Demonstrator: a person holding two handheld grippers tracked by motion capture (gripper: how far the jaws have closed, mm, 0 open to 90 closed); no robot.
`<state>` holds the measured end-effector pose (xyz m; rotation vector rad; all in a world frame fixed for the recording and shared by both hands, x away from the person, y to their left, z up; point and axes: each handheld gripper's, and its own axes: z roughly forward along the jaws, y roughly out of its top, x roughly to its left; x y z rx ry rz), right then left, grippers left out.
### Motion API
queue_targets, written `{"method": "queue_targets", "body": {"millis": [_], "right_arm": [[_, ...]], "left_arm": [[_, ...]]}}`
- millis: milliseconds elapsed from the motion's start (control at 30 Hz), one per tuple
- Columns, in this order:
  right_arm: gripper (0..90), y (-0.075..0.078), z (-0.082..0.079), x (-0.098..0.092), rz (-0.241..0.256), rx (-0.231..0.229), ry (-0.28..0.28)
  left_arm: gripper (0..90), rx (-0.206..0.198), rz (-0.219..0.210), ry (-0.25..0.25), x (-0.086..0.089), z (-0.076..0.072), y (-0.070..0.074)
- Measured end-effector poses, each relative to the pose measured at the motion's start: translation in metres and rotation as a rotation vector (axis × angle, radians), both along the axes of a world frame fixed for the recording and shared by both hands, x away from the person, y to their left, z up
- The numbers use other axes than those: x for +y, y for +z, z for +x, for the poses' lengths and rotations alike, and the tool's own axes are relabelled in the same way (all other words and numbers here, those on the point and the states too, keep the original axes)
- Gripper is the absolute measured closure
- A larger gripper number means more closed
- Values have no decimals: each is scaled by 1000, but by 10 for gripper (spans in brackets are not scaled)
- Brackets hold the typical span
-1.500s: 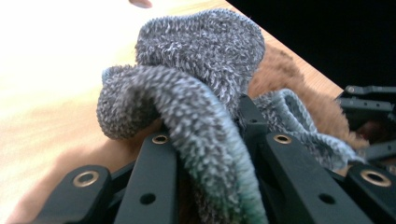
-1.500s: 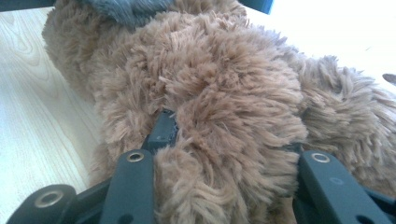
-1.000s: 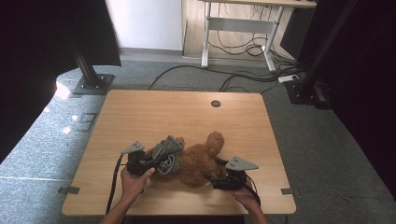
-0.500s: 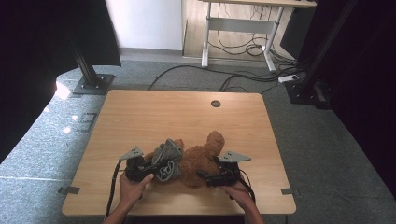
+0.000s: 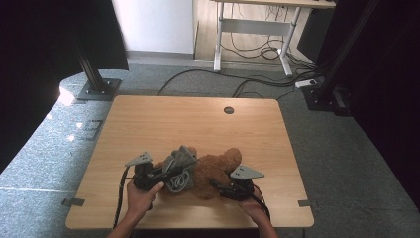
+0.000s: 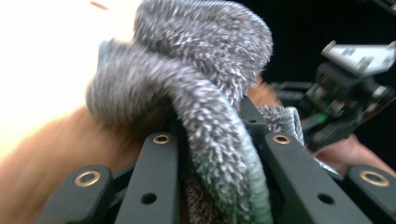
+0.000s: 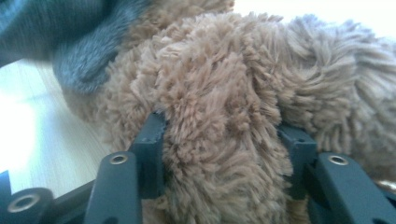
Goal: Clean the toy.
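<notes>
At the table's [image 5: 148,124] near edge, the left gripper [image 5: 157,174] clamped the grey knit garment [image 5: 179,168] while the right gripper [image 5: 224,190] squeezed the brown plush toy [image 5: 213,168], apparently mid-dressing or undressing; next, probably, a steady pull apart.

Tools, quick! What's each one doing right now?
Left tool: shut on the grey knitted cloth.
Right tool: shut on the brown teddy bear.
</notes>
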<state>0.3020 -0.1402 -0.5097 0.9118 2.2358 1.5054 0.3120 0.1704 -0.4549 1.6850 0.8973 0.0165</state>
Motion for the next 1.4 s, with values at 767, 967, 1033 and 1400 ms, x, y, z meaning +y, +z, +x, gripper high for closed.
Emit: {"method": "queue_targets", "body": {"millis": [767, 967, 1033, 1400], "right_arm": [[130, -8, -6, 1, -63, 18, 47], [248, -12, -10, 12, -118, -10, 60], [292, -12, -10, 12, -124, -10, 61], [477, -14, -7, 21, -173, -63, -59]], "left_arm": [[742, 117, 56, -72, -44, 31, -18], [742, 92, 42, -81, -38, 23, -20], [741, 94, 38, -82, -36, 24, -19], [737, 27, 27, -36, -15, 18, -20]]}}
